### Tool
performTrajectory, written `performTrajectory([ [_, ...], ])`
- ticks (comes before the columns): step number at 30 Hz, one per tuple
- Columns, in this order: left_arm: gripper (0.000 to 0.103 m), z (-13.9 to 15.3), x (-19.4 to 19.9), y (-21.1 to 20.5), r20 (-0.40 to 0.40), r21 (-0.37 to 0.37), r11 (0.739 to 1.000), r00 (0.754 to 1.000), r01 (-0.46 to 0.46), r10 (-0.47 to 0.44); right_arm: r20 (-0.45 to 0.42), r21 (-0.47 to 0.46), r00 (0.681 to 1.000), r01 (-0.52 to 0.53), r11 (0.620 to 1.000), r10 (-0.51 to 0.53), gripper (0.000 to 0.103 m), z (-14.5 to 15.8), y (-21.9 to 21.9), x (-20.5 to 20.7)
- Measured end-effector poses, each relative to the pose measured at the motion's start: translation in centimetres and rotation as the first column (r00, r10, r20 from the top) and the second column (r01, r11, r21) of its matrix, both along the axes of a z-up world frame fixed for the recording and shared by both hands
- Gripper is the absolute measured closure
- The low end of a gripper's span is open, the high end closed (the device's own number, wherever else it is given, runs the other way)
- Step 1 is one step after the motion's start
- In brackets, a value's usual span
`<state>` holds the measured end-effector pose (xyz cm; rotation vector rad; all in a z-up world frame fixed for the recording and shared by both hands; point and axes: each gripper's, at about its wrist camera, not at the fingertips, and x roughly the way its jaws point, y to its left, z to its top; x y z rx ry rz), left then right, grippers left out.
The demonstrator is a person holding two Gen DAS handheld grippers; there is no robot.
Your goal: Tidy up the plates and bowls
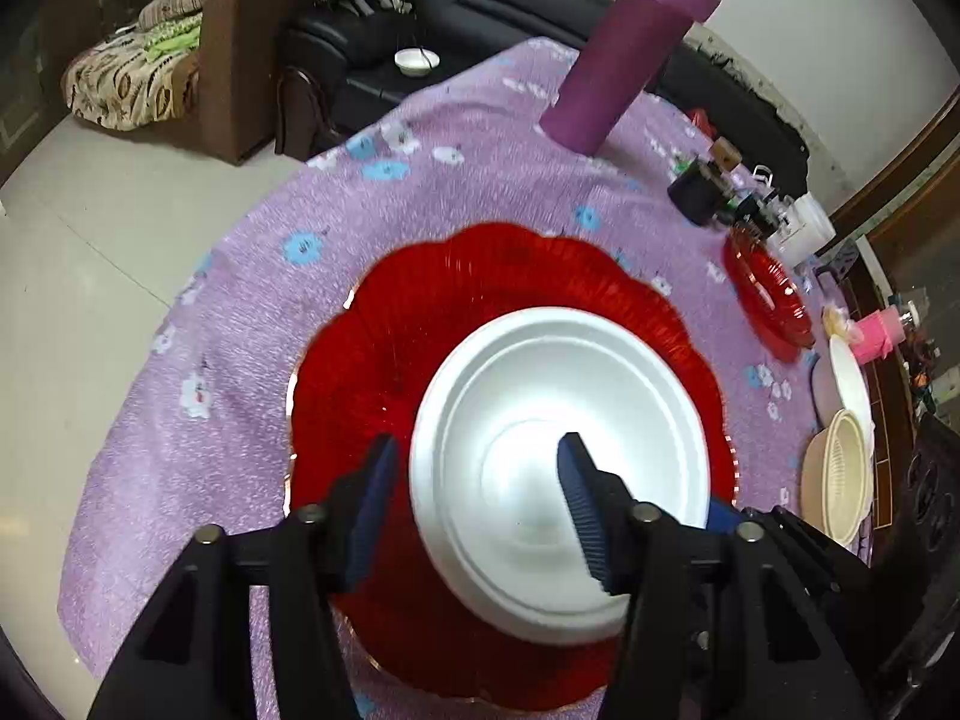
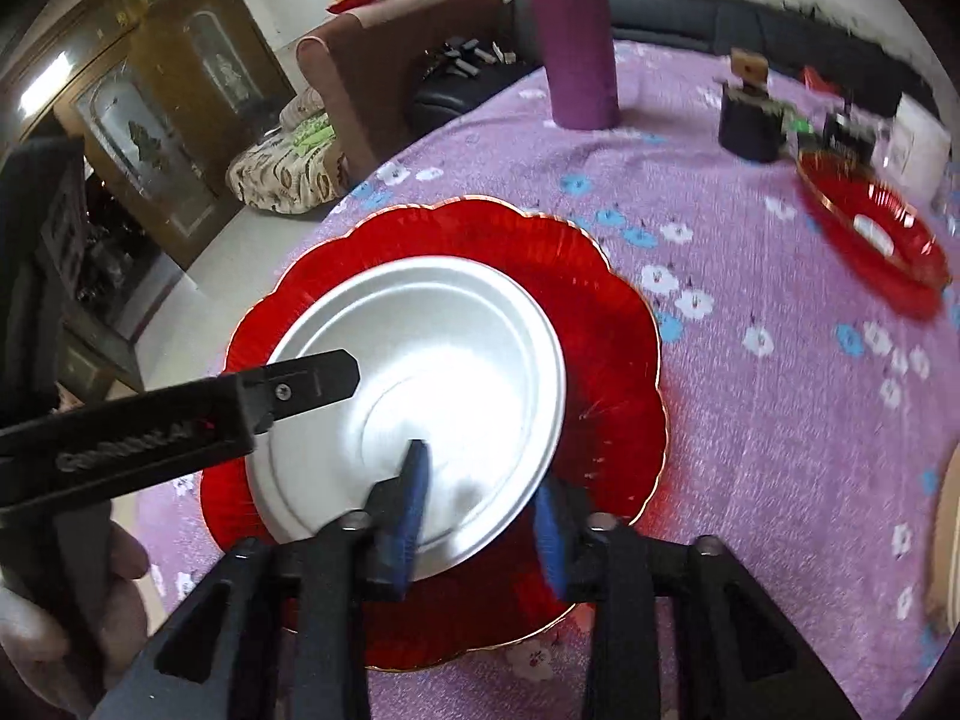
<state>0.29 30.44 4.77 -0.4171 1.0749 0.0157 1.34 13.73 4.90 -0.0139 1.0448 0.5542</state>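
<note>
A white plate lies on a large red scalloped plate on the purple flowered tablecloth. My left gripper is open, and the white plate's left rim passes between its blue pads without touching them. In the right wrist view the same white plate rests on the red plate. My right gripper is open too, its fingers standing either side of the plate's near right rim. The left gripper reaches over the plate's left side, with a hand below it.
A tall purple flask stands at the far side of the table. A smaller red plate, dark small bottles, a pink box and cream baskets crowd the right edge. A black sofa and tiled floor lie beyond.
</note>
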Motion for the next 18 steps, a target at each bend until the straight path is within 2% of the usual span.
performTrajectory([
  [5,0.047,3.3,-2.0,-0.5,0.133,0.037,0.998,0.99,-0.042,0.037,0.076,0.023,0.996,0.053,0.998,-0.054,0.051,1.9,-2.0,-0.8],
  [8,0.041,6.6,-3.9,-2.9,0.284,0.065,0.997,0.959,-0.037,0.017,0.157,0.056,0.981,0.104,0.993,-0.112,0.047,4.0,-5.0,-2.4],
  [9,0.035,7.7,-4.5,-3.9,0.341,0.08,0.996,0.94,-0.036,0.006,0.188,0.058,0.974,0.119,0.991,-0.128,0.045,4.6,-5.7,-3.3],
  [10,0.027,8.8,-5.2,-5.1,0.397,0.102,0.994,0.918,-0.036,-0.008,0.242,0.058,0.958,0.144,0.988,-0.154,0.043,5.5,-6.9,-4.3],
  [11,0.023,9.7,-5.9,-6.4,0.45,0.127,0.991,0.893,-0.035,-0.026,0.3,0.052,0.937,0.172,0.984,-0.179,0.036,6.2,-7.9,-5.4],
  [12,0.015,10.4,-6.5,-7.6,0.489,0.148,0.988,0.871,-0.033,-0.044,0.361,0.043,0.909,0.207,0.977,-0.209,0.024,7.1,-9.0,-6.4],
  [13,0.005,11.1,-7.0,-8.8,0.522,0.169,0.985,0.85,-0.031,-0.063,0.416,0.039,0.877,0.245,0.969,-0.239,0.018,7.7,-10.0,-7.4],
  [14,0.0,11.9,-7.6,-10.8,0.557,0.194,0.981,0.825,-0.015,-0.098,0.457,0.044,0.849,0.275,0.961,-0.264,0.007,8.1,-10.9,-8.1],
  [15,0.0,12.3,-7.9,-12.2,0.575,0.207,0.978,0.807,0.015,-0.134,0.497,0.054,0.818,0.304,0.951,-0.289,0.001,8.4,-12.4,-8.9],
  [18,0.0,12.7,-7.8,-16.1,0.553,0.223,0.965,0.798,0.135,-0.239,0.508,0.042,0.793,0.366,0.929,-0.336,0.001,8.5,-15.7,-9.8],
])
